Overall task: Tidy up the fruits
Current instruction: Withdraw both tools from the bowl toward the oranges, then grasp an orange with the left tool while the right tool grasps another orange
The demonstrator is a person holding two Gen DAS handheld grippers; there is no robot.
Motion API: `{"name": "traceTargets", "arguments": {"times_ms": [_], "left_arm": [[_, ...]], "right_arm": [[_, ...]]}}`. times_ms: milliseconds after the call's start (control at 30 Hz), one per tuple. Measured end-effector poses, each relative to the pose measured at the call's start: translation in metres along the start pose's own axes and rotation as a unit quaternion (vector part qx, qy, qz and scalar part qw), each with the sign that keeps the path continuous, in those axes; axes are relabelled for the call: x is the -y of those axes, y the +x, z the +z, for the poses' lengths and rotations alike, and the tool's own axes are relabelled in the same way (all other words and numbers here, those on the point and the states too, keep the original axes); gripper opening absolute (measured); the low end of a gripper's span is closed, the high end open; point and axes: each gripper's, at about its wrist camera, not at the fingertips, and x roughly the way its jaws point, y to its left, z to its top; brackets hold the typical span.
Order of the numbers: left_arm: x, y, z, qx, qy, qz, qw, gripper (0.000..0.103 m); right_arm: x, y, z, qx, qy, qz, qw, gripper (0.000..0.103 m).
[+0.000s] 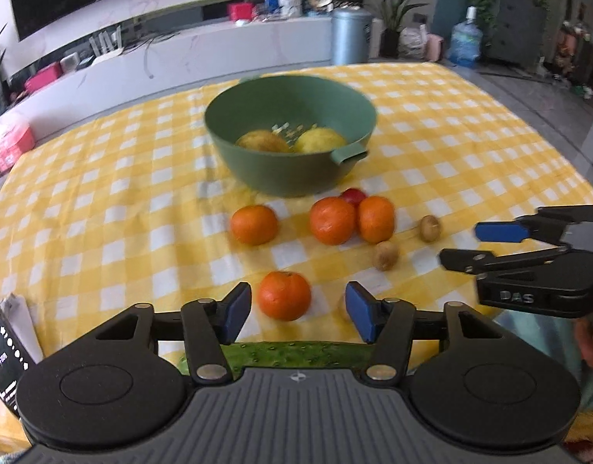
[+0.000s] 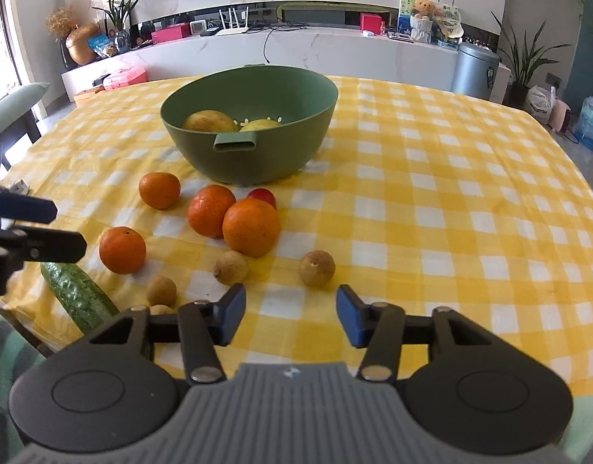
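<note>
A green bowl (image 1: 296, 178) (image 2: 257, 162) stands mid-table with two yellow fruits (image 1: 321, 141) (image 2: 209, 121) inside. Several oranges lie in front of it. My left gripper (image 1: 298, 315) is open, with the nearest orange (image 1: 284, 295) (image 2: 122, 250) just ahead between its fingers, untouched. A cucumber (image 1: 296, 355) (image 2: 77, 295) lies under it. My right gripper (image 2: 290, 319) is open and empty, just short of a small brown fruit (image 2: 317, 268); it shows at the right in the left wrist view (image 1: 458, 245). A small red fruit (image 2: 262, 197) sits behind two oranges (image 2: 251, 227).
The table wears a yellow checked cloth (image 2: 451, 193). More small brown fruits (image 2: 231, 267) (image 1: 429, 228) lie near the front. A white cabinet (image 2: 296, 46), a grey bin (image 2: 474, 71) and plants stand beyond the table. A dark device (image 1: 2, 348) sits at the left edge.
</note>
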Motion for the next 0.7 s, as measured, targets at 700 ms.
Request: {"name": "traceTargets", "arguments": {"times_ms": [700], "left_arm": [[-0.025, 0.055, 0.005, -0.07, -0.08, -0.013, 0.9942, 0.063]], "right_arm": [[-0.019, 0.042, 0.035, 0.005, -0.021, 0.049, 0.999, 0.045]]}}
